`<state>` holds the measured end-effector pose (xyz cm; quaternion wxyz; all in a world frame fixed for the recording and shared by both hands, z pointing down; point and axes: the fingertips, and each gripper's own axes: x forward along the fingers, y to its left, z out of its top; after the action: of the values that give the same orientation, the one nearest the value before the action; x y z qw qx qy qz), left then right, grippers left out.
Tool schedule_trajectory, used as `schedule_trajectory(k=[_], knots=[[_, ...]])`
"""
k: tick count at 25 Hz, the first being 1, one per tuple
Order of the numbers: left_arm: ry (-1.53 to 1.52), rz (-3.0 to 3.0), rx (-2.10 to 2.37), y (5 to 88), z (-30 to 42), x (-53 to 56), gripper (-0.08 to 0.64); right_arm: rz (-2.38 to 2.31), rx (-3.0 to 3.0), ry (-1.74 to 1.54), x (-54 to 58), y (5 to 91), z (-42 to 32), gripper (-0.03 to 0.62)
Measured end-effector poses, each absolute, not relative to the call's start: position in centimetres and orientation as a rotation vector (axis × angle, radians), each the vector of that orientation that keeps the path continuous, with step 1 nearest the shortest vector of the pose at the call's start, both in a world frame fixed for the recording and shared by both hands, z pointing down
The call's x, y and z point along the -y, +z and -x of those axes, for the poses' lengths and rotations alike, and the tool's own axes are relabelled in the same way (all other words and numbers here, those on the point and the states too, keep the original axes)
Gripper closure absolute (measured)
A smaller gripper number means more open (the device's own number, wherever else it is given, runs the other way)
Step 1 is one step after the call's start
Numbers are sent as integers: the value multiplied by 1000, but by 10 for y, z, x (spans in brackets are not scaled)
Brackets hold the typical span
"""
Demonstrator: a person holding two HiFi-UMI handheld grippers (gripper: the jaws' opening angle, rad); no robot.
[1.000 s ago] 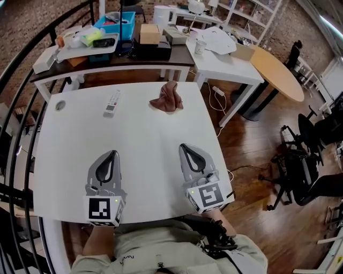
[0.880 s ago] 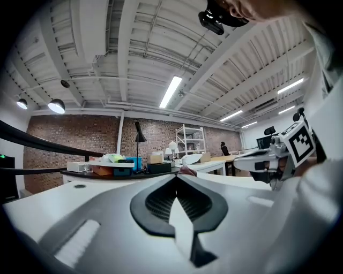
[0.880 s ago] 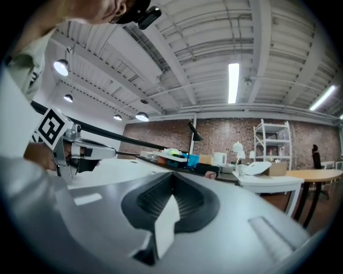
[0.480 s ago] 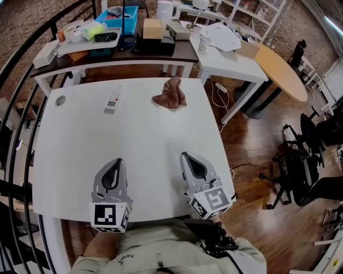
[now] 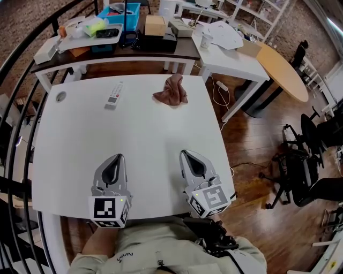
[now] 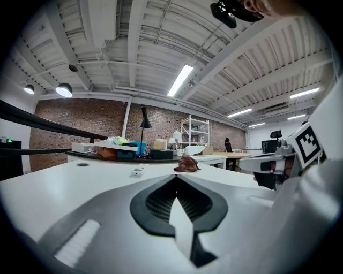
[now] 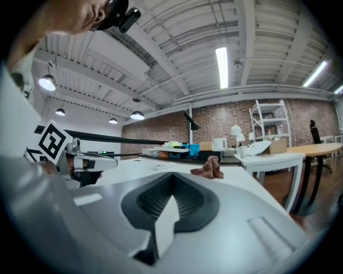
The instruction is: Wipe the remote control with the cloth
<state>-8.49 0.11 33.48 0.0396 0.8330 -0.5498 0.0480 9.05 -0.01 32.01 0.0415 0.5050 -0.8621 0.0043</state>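
- Your left gripper (image 5: 117, 158), a grey two-jaw tool with a black-and-white marker cube at its rear, sits low over the near edge of the square white table (image 5: 75, 134). Its jaws are pressed together with nothing between them.
- Your right gripper (image 5: 185, 153), of the same build, sits toward the table's near right corner. Its jaws are likewise closed and empty. The two grippers are apart, and both point toward the far edge.
- The slim white remote control (image 5: 113, 95) lies flat near the far edge, left of centre, well ahead of your left gripper.
- The crumpled reddish-brown cloth (image 5: 171, 90) is bunched in a heap near the far edge, right of the remote, with bare tabletop between the two. It is well apart from both of your grippers.
- A small round grey disc (image 5: 60, 96) sits in the table's far left corner.
- Beyond the table, a dark-topped side table (image 5: 107, 56) carries a blue plastic bin (image 5: 120, 10), a cardboard box (image 5: 155, 25) and other clutter.
- To its right is a white desk (image 5: 230, 56) with a white cup (image 5: 206, 40), and past that a round wooden tabletop (image 5: 283, 69).
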Motion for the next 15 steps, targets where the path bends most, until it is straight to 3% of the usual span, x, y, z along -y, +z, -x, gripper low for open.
schedule_trajectory(k=[15], knots=[[153, -2545, 1681, 336, 86, 0, 557, -1540, 2641, 6, 0, 320, -89, 591]])
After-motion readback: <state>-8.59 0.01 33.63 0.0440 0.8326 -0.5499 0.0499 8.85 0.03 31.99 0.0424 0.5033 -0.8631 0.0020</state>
